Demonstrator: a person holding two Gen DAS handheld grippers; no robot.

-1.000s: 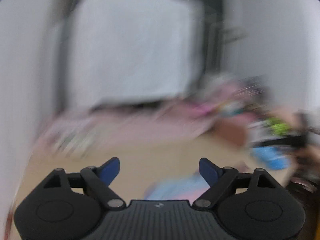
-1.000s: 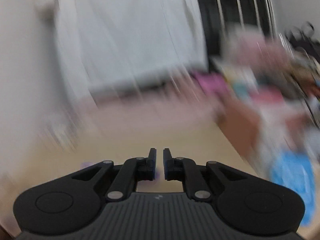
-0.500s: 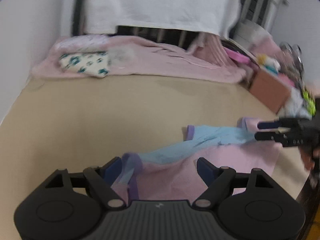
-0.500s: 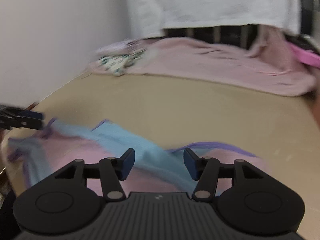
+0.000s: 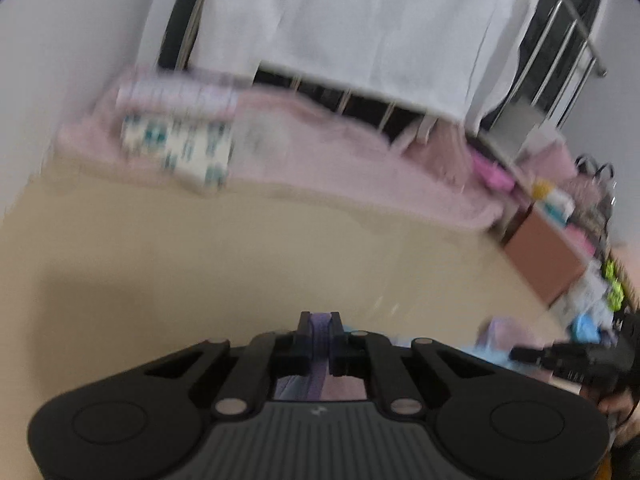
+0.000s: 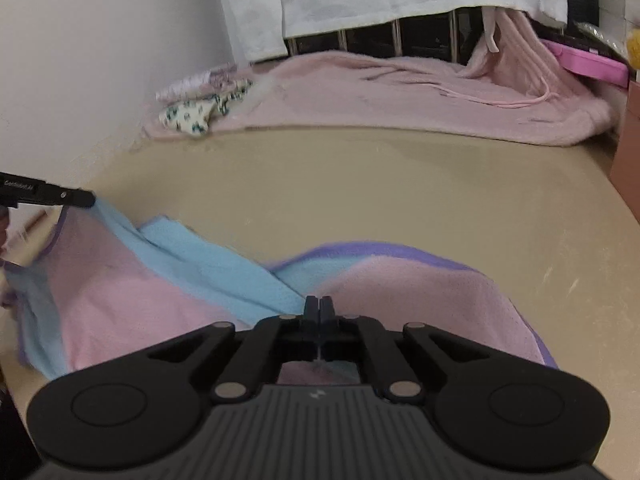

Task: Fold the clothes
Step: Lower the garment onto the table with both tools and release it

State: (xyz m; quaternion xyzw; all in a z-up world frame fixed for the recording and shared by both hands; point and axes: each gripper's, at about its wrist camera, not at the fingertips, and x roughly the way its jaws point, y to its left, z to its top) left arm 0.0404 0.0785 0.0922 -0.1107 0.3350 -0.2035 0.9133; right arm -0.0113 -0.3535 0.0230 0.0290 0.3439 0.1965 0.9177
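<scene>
A soft, fleecy garment (image 6: 132, 292) in pink and light blue panels with purple edging lies rumpled on the smooth beige tabletop (image 6: 360, 184), near its front edge. The left gripper (image 5: 319, 334) is clamped on a bunched purple hem, and the right gripper (image 6: 319, 312) is pinched tight on the cloth's blue-pink seam.
</scene>
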